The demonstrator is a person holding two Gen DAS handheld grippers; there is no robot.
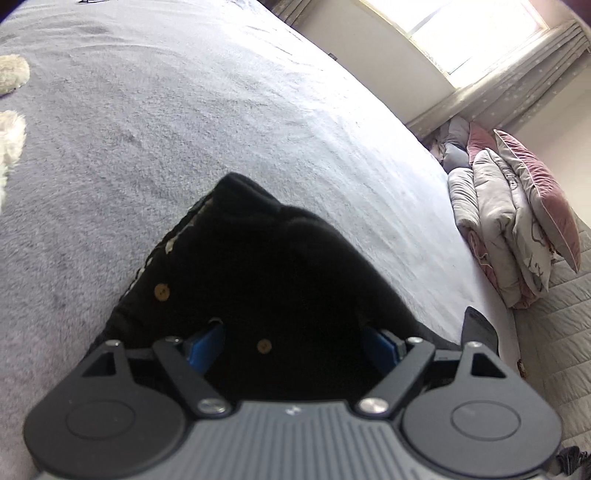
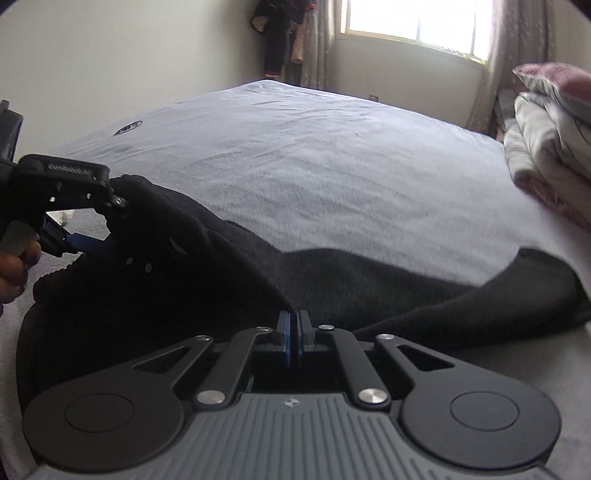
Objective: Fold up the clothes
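A black garment with small round buttons (image 1: 258,280) lies bunched on the grey bedspread (image 1: 184,110). In the left wrist view my left gripper (image 1: 291,332) has its blue fingers (image 1: 207,343) spread wide, with the black cloth draped between and over them. In the right wrist view the garment (image 2: 332,284) stretches across the bed from left to right. My right gripper (image 2: 294,325) has its blue pads pressed together on a fold of the cloth. The left gripper (image 2: 92,236) shows at the left edge, at the garment's raised end.
A stack of folded grey and pink quilts and a pink pillow (image 1: 517,221) sits at the bed's right side, also in the right wrist view (image 2: 550,140). White fluffy items (image 1: 11,74) lie at the left. A window (image 2: 417,22) and hanging clothes (image 2: 280,33) are behind the bed.
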